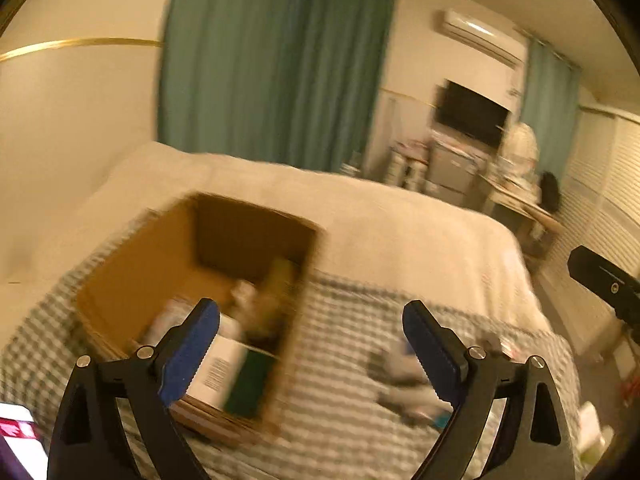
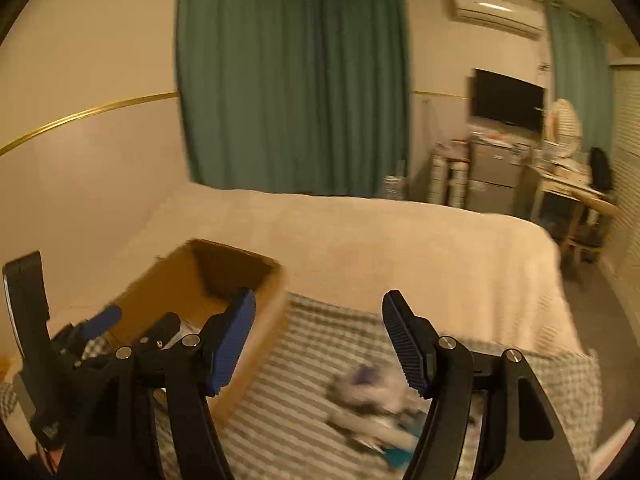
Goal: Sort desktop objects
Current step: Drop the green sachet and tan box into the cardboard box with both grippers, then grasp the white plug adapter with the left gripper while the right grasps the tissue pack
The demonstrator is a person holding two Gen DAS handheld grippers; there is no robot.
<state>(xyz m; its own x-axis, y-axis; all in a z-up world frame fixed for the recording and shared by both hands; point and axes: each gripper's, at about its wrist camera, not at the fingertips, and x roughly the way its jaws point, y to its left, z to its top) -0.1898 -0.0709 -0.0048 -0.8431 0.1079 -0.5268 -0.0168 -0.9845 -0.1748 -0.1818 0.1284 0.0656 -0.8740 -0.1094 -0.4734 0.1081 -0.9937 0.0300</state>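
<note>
Lower left in both views there's an open cardboard box [image 1: 160, 264] on a green-checked cloth [image 1: 344, 312], boxy packs blurred inside. Left gripper [image 1: 312, 344] gapes wide with ribbed blue pads, nothing between them. Right gripper [image 2: 320, 340] is about half open, also empty. Lower right of center sits a blurry pile [image 2: 372, 404] of small stuff on the cloth.
</note>
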